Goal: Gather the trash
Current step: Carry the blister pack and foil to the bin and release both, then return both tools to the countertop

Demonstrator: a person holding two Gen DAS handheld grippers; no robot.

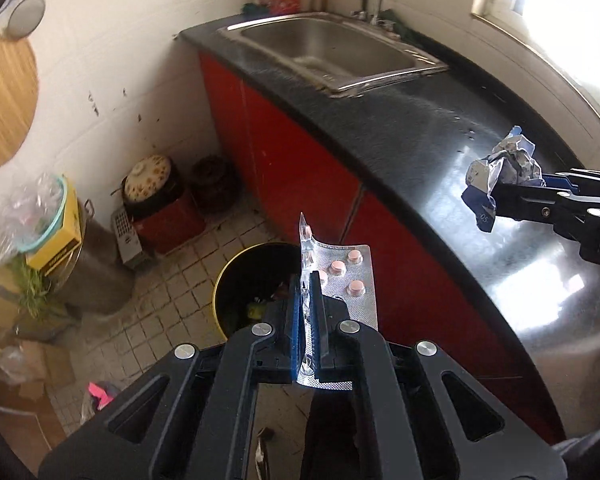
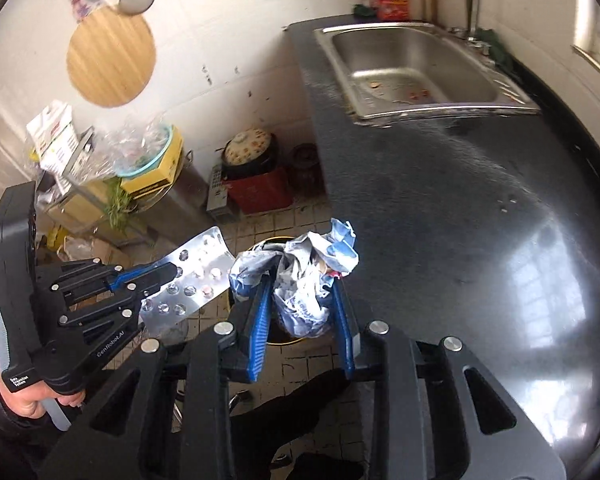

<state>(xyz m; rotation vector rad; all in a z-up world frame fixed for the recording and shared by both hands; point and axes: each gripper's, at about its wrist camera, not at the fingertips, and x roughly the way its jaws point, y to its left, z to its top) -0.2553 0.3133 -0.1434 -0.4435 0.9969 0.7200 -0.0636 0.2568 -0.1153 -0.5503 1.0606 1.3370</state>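
Note:
My left gripper [image 1: 307,280] is shut on a silver pill blister pack [image 1: 348,276] with pink tablets, held in the air above a round black trash bin [image 1: 244,276] with a yellow rim on the floor. It also shows in the right wrist view [image 2: 168,276], holding the blister pack [image 2: 196,276]. My right gripper [image 2: 300,276] is shut on a crumpled blue and white paper wrapper [image 2: 312,276], held over the counter's front edge above the bin [image 2: 288,338]. In the left wrist view the right gripper [image 1: 500,196] holds the wrapper [image 1: 504,168] above the counter.
A black countertop [image 1: 440,132] on red cabinets runs to a steel sink [image 1: 332,48] with a tap. On the tiled floor stand a lidded pot on a red box [image 1: 156,196], a steel drum [image 1: 96,264] and cardboard boxes. A round wooden board [image 2: 112,56] hangs on the wall.

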